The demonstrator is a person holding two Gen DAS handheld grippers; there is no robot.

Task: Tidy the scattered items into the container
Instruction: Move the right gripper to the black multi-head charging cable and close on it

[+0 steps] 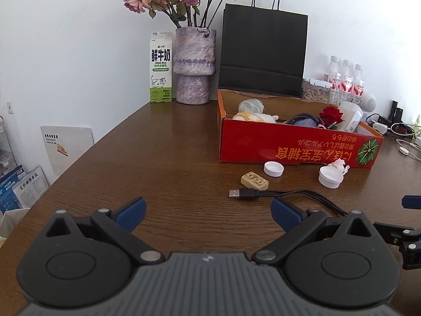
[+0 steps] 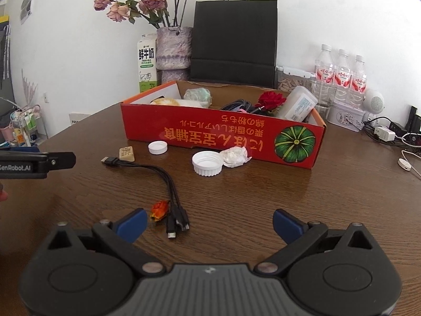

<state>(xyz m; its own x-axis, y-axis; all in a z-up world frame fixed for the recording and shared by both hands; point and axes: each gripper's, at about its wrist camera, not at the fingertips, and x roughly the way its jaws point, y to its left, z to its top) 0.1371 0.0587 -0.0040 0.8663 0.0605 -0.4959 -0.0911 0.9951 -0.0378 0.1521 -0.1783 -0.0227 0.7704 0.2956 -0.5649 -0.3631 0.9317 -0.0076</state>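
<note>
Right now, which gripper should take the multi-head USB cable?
Right. The right gripper is open with the cable's plugs just ahead of its fingers; from the left gripper, also open, the cable lies off to its right.

Your dark wood-grain surface (image 1: 171,142) runs back into a corner of plain white walls (image 1: 65,52), evenly lit, with soft reflections on the wood. Along the back wall you have a milk carton (image 1: 161,68), a mottled purple vase (image 1: 194,65) of dried roses, a black paper bag (image 1: 263,50) and three water bottles (image 2: 342,71). At your far right, chargers and white cables (image 2: 386,133) lie tangled; past the left edge stands a wire rack (image 2: 25,126).
</note>
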